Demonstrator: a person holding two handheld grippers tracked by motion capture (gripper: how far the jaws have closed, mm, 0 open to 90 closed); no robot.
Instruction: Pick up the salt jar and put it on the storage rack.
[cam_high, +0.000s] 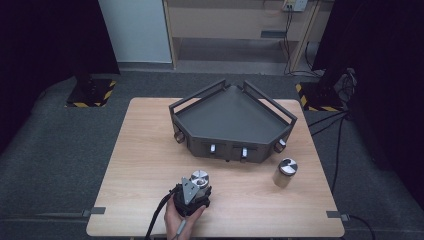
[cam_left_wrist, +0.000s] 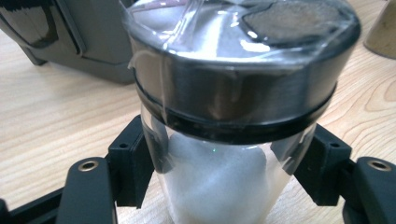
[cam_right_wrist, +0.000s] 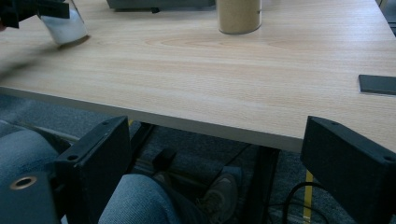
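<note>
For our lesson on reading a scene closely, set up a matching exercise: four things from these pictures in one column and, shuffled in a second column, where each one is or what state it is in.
Things
1. salt shaker
2. tan shaker
3. corner shelf
4. right gripper

Places or states
A. standing free on the table's right part, in front of the shelf's right corner
B. open, held below the table's near edge
C. between the left gripper's fingers
D. at the table's far middle, with nothing in its tray

Pairs: 1-C, 2-A, 3-D, 4-B
</note>
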